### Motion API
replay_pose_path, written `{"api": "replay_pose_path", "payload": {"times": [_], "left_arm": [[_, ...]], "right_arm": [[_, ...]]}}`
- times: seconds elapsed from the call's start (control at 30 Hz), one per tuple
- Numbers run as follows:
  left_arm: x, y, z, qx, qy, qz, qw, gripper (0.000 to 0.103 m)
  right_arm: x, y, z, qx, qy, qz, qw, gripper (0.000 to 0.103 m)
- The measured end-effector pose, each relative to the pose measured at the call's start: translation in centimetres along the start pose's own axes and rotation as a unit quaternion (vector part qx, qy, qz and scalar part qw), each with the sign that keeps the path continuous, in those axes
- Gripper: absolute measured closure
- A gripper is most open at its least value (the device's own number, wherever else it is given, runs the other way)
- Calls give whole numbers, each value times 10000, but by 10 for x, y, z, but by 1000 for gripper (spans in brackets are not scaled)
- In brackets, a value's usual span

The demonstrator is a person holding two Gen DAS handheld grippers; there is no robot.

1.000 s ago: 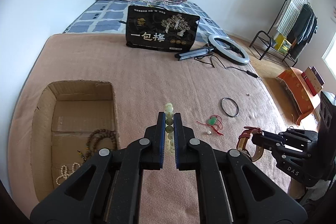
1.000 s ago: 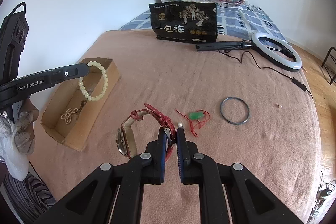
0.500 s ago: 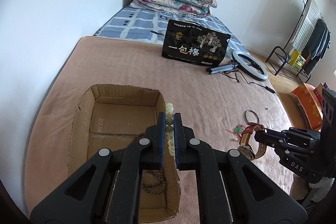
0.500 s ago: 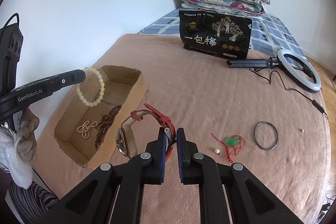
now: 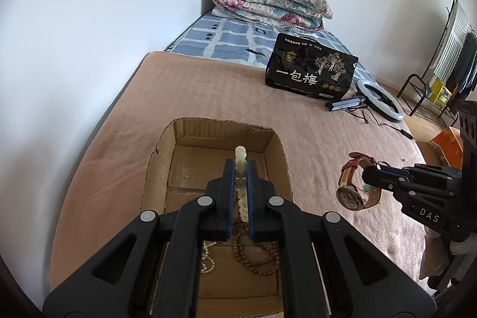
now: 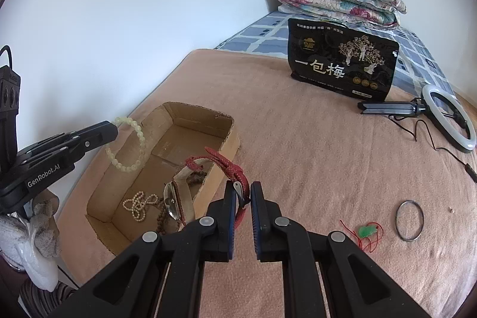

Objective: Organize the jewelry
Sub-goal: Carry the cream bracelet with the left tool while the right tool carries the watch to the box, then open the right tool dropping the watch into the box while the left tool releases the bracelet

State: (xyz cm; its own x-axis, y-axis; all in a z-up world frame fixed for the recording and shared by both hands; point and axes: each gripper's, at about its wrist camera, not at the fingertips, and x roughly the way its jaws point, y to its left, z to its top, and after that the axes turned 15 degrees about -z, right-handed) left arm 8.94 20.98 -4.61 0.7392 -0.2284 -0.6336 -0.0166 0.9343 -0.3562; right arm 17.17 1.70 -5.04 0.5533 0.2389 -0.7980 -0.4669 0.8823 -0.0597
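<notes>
Cardboard box (image 5: 277, 157): open top, walls all round, on the bed by the wall
Beads (image 6: 128, 145): pale ring, hangs over the box
Watch (image 6: 190, 186): red strap
Left gripper (image 5: 240, 168): pinches the beads
Right gripper (image 6: 243, 192): pinches the strap, beside the box

black bag (image 6: 342, 61): 一包梅 | left claw (image 6: 114, 125): GenRobot.AI (side) | right claw (image 5: 376, 168): DAS
</notes>
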Motion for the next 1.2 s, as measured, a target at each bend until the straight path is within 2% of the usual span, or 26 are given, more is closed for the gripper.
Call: {"api": "replay_pose_path", "payload": {"times": [0.5,0.83,1.0,1.2], "left_arm": [[12,22,-11,-120,191,143,9996,98],[12,30,-13,-198,249,175,9993,98],[14,33,-13,-279,315,153,9990,98],[14,34,-13,-267,306,259,9988,98]], "right_arm": [[43,47,29,-208,110,179,9996,95],[56,65,39,-311,147,222,9992,94],[59,68,41,-329,188,288,9989,90],[60,70,41,-308,141,332,9989,78]]}}
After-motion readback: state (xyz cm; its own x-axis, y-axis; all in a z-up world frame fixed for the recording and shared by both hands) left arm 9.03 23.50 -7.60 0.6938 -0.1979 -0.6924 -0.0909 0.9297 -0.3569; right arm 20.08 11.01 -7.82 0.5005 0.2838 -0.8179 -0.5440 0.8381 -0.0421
